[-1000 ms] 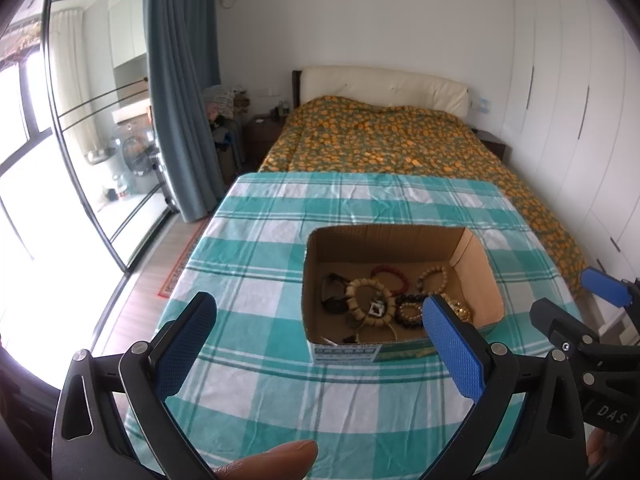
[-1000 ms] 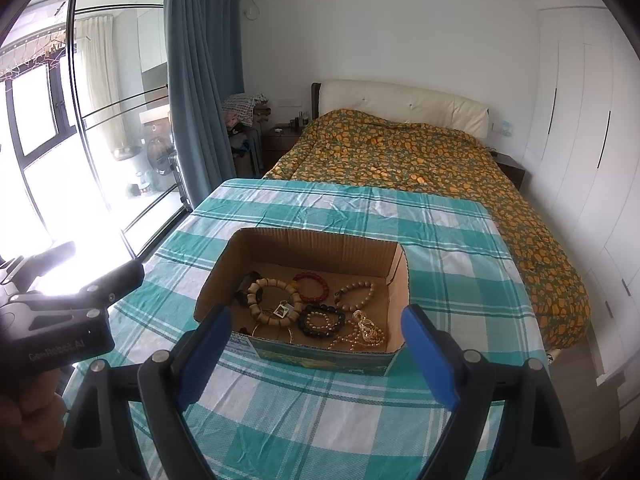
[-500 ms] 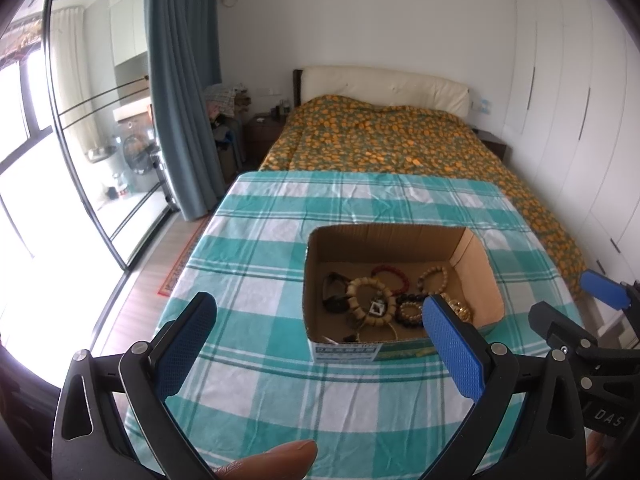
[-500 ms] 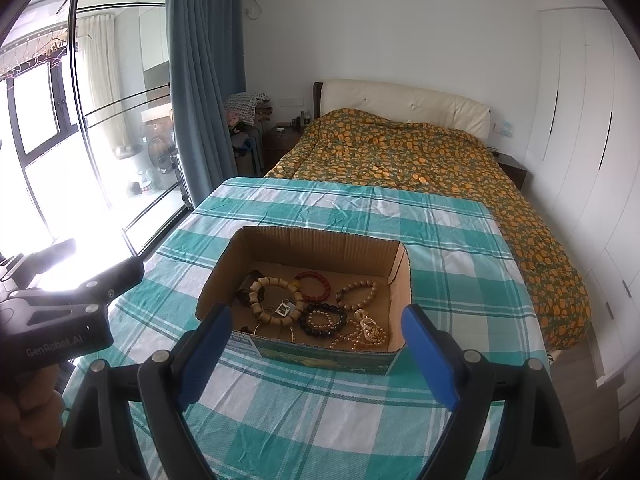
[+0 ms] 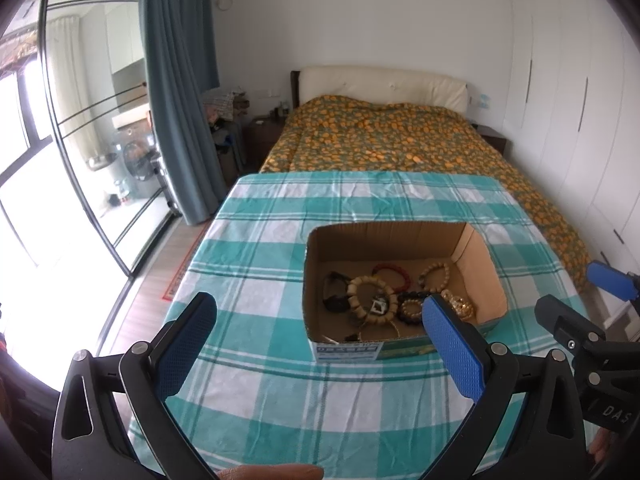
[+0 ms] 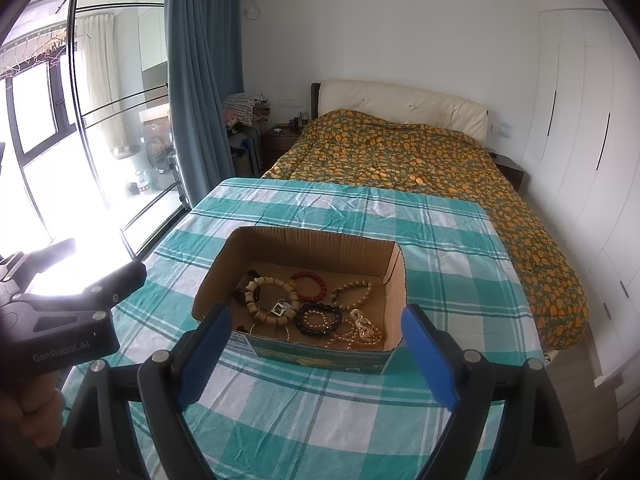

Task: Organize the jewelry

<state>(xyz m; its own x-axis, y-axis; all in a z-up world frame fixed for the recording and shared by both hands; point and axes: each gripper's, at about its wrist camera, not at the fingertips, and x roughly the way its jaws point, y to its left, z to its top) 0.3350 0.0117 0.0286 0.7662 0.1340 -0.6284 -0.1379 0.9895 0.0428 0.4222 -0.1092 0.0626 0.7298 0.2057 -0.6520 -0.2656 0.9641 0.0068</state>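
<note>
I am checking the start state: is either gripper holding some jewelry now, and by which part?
Nothing is held. The left gripper and right gripper are both open and empty; the jewelry lies in the cardboard box.

In the left wrist view the left gripper's point(image 5: 320, 344) right pad hides part of the dark bracelet point(image 5: 410, 307) and the gold chain point(image 5: 460, 304) in the box point(image 5: 392, 236). The near wall of the box covers the thin pieces lying against it. The right gripper point(image 5: 612, 284) is cut off by the frame's right edge. The label point(image 5: 347, 351) on the box is too small to read. In the right wrist view the left gripper's body point(image 6: 60, 320) runs off the left edge.
</note>
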